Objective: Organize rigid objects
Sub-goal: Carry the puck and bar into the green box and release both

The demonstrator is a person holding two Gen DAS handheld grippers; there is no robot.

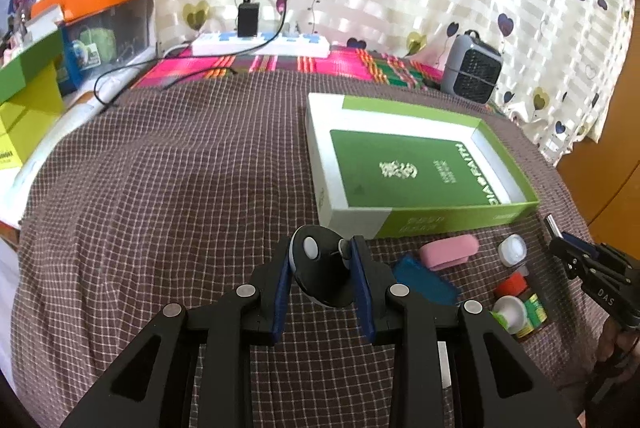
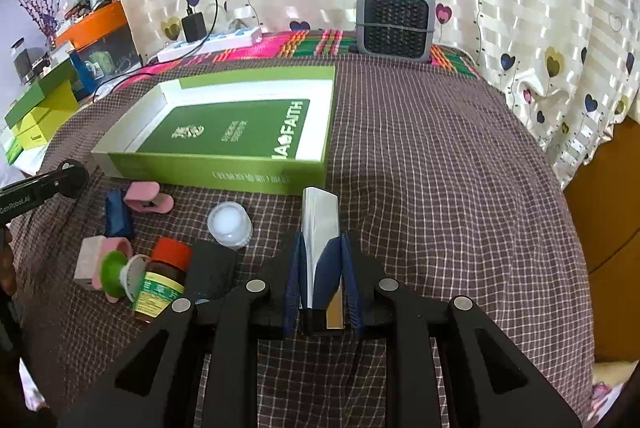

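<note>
Green box [image 2: 224, 169] sits far on the cloth with nothing inside yet. My left gripper [image 1: 320, 264] squeezes a round black gadget [image 1: 316, 270]. My right gripper [image 2: 320, 268] pinches a shiny silver bar [image 2: 322, 224]. Near the box wait a red-cap bottle [image 2: 164, 278], white jar [image 2: 230, 224], and pink clip [image 2: 148, 199].

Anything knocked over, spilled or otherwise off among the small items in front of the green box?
One thing: the red-capped brown bottle leans tilted against the pile beside the green-and-white spool rather than standing upright. Nothing looks spilled or broken. The white jar stands upright, and the green box sits flat on the checked cloth.
</note>
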